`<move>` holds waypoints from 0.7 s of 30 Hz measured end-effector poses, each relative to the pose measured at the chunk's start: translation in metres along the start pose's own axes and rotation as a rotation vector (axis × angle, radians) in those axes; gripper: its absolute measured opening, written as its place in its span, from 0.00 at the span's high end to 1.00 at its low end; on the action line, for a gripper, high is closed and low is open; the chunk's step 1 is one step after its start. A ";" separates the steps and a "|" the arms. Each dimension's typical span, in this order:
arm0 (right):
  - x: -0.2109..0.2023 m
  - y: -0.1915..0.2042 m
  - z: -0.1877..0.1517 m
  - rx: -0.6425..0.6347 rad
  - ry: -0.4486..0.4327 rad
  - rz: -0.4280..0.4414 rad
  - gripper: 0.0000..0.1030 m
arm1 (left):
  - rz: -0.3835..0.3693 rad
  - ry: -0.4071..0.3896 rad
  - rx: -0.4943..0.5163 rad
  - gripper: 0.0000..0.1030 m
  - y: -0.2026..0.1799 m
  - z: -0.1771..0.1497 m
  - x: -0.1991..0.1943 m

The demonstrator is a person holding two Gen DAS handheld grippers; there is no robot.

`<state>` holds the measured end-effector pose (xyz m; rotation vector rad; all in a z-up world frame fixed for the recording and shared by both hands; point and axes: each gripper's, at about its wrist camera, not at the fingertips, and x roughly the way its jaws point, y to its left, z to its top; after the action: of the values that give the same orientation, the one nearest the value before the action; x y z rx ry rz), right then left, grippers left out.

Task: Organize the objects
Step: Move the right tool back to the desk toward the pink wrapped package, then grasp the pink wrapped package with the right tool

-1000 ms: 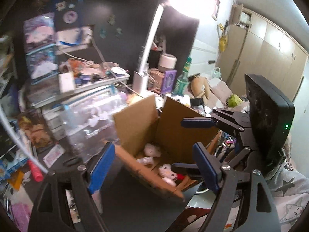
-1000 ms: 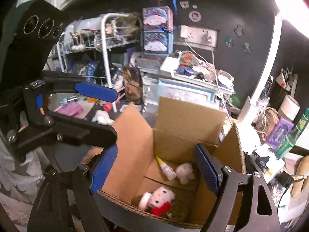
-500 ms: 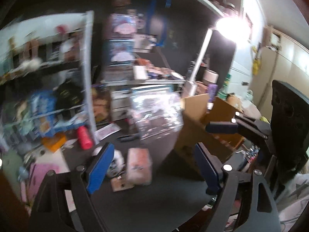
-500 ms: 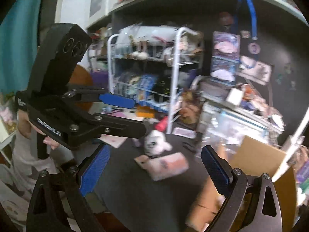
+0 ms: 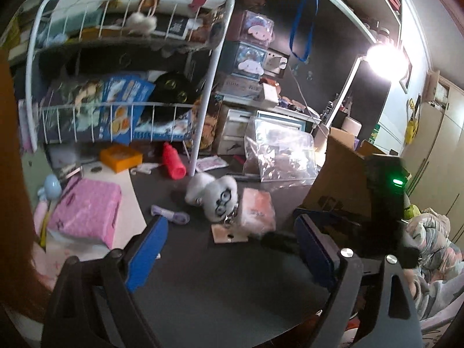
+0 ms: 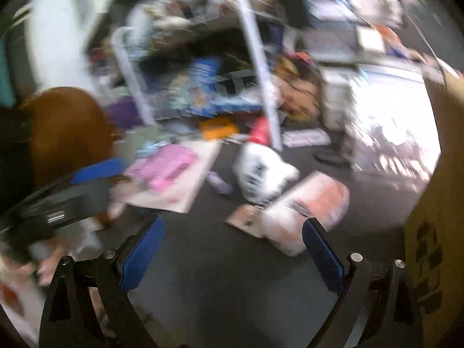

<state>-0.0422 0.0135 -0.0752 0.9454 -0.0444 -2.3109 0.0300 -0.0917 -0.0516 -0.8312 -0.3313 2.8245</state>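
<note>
While your left gripper (image 5: 229, 249) hovered over the dark tabletop (image 5: 232, 290), its jaws were opening with nothing between them, and your right gripper (image 6: 232, 249) stood spread wide and just as empty. Take the white plush toy (image 5: 216, 195) as your landmark: it lay on its side on the tabletop, in front of the foot of the white wire rack (image 5: 203, 116). Touching it on the right lay the pink wrapped packet (image 5: 256, 210), one corner over a small brown card (image 5: 227, 235); just left of the plush lay a little purple item (image 5: 171, 216), too small to name. Well to the right of the plush stood the cardboard box (image 5: 339, 179), which I judged to be where these things were meant to go. That plush looked soft and light, so it would likely squash under the pads and could sag or swing; a pinch across the thick of its body seemed safer than one on an ear or limb. Its neighbour, the packet, looked light too, but its wrapper appeared smooth and might have slid, so you would have done better to close across its short width, near the middle. From the right wrist view everything was smeared by blur, and finer detail could not be told.
</note>
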 end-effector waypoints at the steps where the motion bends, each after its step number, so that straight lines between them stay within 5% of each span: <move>1: 0.007 -0.005 -0.001 0.023 0.010 -0.034 0.07 | -0.004 0.003 -0.006 0.15 0.001 -0.002 0.001; 5: 0.036 -0.021 0.001 0.058 0.066 -0.163 0.07 | -0.035 0.015 -0.026 0.15 0.005 -0.011 0.008; 13: 0.067 -0.040 0.008 0.082 0.122 -0.250 0.07 | -0.051 0.023 -0.032 0.15 0.002 -0.017 0.012; 21: 0.053 -0.058 0.000 0.053 0.164 -0.308 0.07 | -0.069 0.034 -0.027 0.15 0.001 -0.015 0.020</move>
<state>-0.1020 0.0300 -0.1231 1.2399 0.1167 -2.5097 0.0213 -0.0857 -0.0742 -0.8550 -0.3862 2.7451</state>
